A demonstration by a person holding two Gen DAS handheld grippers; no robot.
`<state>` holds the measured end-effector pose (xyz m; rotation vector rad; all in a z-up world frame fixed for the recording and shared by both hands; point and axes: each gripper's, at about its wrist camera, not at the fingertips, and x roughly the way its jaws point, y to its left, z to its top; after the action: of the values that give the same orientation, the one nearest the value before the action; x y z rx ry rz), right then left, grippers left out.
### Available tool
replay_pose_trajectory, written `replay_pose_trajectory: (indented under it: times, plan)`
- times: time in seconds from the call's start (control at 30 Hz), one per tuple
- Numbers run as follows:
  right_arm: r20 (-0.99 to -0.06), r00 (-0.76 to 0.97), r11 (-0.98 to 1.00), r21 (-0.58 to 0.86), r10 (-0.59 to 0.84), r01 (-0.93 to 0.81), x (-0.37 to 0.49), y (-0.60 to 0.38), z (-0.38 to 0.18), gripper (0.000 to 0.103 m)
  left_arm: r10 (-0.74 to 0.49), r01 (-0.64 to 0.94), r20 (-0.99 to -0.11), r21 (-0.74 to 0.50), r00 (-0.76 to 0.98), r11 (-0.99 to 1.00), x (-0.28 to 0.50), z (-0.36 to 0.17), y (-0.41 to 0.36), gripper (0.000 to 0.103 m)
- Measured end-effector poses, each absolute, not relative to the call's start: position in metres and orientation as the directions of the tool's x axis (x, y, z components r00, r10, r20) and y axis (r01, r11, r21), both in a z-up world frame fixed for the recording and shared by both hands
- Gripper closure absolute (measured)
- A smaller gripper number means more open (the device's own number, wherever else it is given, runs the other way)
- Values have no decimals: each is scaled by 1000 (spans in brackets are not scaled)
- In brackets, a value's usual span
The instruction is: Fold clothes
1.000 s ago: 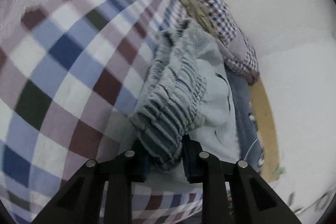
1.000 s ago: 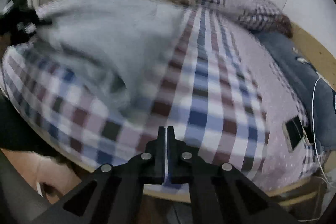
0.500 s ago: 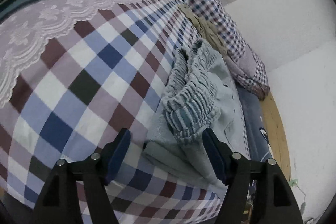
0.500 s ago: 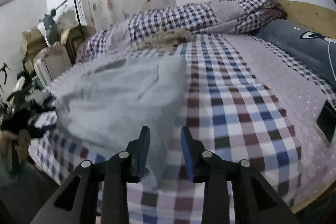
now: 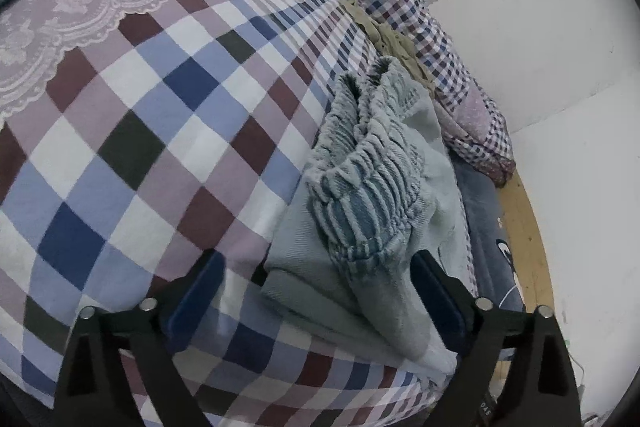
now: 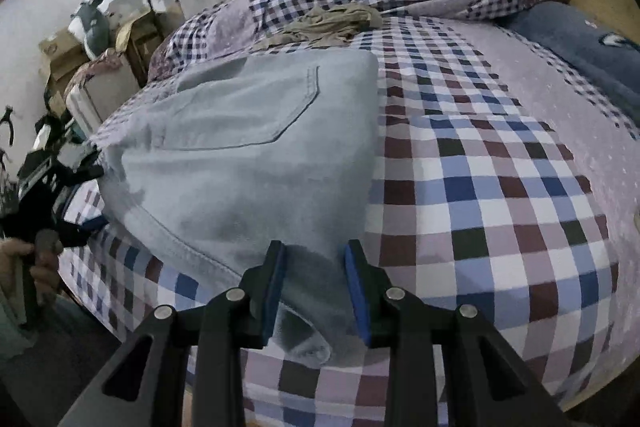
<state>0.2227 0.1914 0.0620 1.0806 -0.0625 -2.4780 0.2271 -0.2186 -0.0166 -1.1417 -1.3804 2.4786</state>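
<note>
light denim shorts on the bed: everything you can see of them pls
The light denim shorts look like pale blue, washed-out cotton denim, folded into a thick, roughly square bundle lying flat on the checked bedsheet. A stitched patch pocket faces up in the right wrist view. In the left wrist view the gathered, ribbed elastic waistband bunches up at one end. The left gripper and right gripper are both open, straddling opposite edges without clamping the cloth.
</note>
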Motion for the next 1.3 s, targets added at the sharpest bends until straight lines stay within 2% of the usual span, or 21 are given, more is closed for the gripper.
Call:
replay_pose_trajectory:
  times: [0.1,0.2,0.3,0.43,0.47,0.5,0.53,0.6,0.93,1.1,1.3]
  plan:
    - [-663,-622,-904,231,-417,360,227,192,71,69,418,260,-555,-773,-720,-579,218,-14,-214,4]
    - [-624,-647,-896,244,-438,372,233,191,81,68,520,199,-485,-836,-703,-511,211,-14,-204,4]
    - [-597,-666,-889,217,-448,403,240,184,87,64,516,197,-512,-814,-687,-547,202,-15,-196,4]
    - [-562,-693,-860,66,-451,506,261,146,97,50,532,209,-441,-873,-723,-441,199,-19,-206,3]
    - [-554,-699,-846,17,-451,532,267,134,99,49,539,202,-420,-886,-730,-418,199,-19,-208,3]
    - [-553,-704,-831,-38,-445,555,272,122,100,44,546,192,-401,-896,-735,-399,200,-18,-210,3]
    - [-552,-709,-812,-95,-439,576,277,109,99,33,555,177,-382,-905,-739,-386,200,-17,-212,3]
    - [-547,-716,-767,-194,-434,612,289,82,95,25,576,142,-341,-921,-743,-362,200,-14,-214,3]
    - [-516,-743,-580,-475,-426,662,309,-30,60,23,685,-2,-168,-971,-709,-240,183,-1,-225,3]
    - [-468,-798,-546,-583,-380,602,302,-73,44,23,708,-20,-129,-980,-695,-198,181,2,-229,3]
    - [-424,-834,-526,-648,-353,551,290,-100,34,23,737,-23,-117,-984,-666,-177,177,2,-232,3]
